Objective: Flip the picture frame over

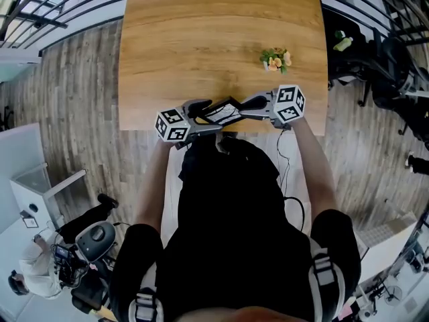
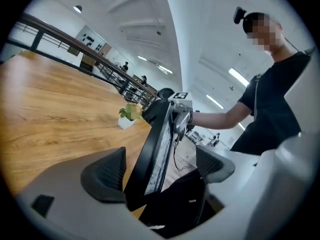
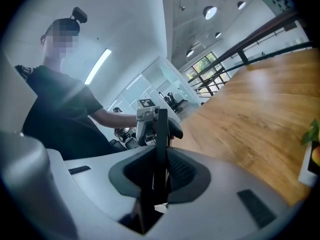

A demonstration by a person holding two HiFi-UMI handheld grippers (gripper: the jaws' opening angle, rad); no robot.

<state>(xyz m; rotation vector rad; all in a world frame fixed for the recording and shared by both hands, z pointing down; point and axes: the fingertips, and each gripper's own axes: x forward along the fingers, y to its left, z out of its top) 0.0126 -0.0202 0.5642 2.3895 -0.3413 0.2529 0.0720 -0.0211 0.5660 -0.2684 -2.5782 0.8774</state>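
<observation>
The picture frame [image 1: 221,111], black-edged with a printed face, hangs tilted on edge over the near rim of the wooden table [image 1: 201,32]. My right gripper [image 1: 253,106] is shut on its right end; in the right gripper view the thin frame [image 3: 161,134] stands upright, squeezed between both pads [image 3: 182,171]. My left gripper [image 1: 201,121] is at the frame's left end. In the left gripper view the frame [image 2: 157,144] leans beside the left pad [image 2: 107,171], while the right pad [image 2: 215,161] stands well apart from it, so this gripper is open.
A small potted plant [image 1: 275,59] in a white pot sits on the table to the far right of the frame. Beyond the table's sides lie wood flooring, dark office chairs [image 1: 375,66] at the right and a white cabinet [image 1: 33,193] at the left.
</observation>
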